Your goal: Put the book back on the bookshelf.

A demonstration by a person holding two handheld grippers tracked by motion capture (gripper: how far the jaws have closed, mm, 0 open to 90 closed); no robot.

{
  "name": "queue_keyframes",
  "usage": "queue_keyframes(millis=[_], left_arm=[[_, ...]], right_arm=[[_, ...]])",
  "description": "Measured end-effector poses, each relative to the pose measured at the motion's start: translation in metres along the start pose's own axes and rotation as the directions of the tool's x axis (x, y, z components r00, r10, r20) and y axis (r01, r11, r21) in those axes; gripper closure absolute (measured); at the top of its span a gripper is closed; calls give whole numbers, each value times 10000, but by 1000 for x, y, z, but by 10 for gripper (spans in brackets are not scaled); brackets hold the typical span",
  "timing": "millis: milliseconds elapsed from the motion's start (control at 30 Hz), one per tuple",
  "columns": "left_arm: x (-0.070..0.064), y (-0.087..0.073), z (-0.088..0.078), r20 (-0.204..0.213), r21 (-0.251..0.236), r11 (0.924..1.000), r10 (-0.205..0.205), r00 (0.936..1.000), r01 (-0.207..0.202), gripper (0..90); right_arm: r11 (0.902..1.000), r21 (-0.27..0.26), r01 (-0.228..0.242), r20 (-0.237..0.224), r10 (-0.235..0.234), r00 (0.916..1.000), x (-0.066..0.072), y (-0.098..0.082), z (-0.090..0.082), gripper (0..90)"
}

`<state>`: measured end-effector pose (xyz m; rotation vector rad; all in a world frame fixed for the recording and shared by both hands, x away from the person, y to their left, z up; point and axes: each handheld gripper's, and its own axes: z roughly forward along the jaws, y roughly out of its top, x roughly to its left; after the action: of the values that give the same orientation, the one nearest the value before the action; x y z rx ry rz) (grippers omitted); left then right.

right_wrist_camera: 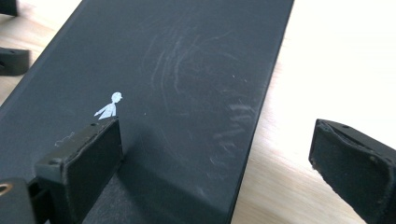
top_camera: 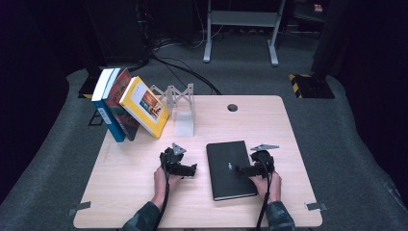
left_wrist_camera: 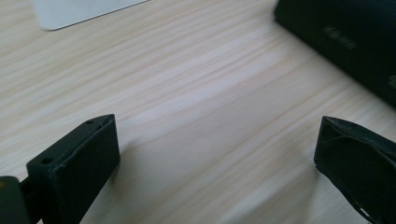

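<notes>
Two hand-held grippers are hovering spread wide: the right hand-held gripper straddling the black book's near-right edge, the left hand-held gripper beside it over the surface.

Black left gripper, right gripper (grey three-cornered plates on top); black cables; dark green sleeves.

Your notebook lies flat on the table, right of centre frame. Your left gripper sits just left of it, your right gripper over its right edge. Leaning books and a stand sit upper left.
</notes>
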<state>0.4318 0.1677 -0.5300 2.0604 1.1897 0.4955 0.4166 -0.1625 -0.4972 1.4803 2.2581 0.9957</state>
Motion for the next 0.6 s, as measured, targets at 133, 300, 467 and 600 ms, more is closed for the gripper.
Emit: queue_keyframes(millis=[133, 300, 467, 600], left_arm=[[22, -10, -11, -347, 0, 9993, -377, 9987, 377, 1], [36, -18, -19, -589, 130, 9991, -393, 9975, 401, 0], [52, -28, -30, -736, 60, 9990, -437, 9963, 443, 1], [56, -33, -34, -780, 47, 9989, -458, 9959, 463, 3]], right_arm=[[10000, -26, 7, 172, -7, 9999, -6, -2, -3, 22], [9996, 23, -270, 315, 269, 9991, -11, -2, -7, 22], [9994, 208, -272, 305, 266, 9992, -14, 0, -8, 29], [9975, 697, 134, 258, -152, 9996, -7, 11, -10, 13]])
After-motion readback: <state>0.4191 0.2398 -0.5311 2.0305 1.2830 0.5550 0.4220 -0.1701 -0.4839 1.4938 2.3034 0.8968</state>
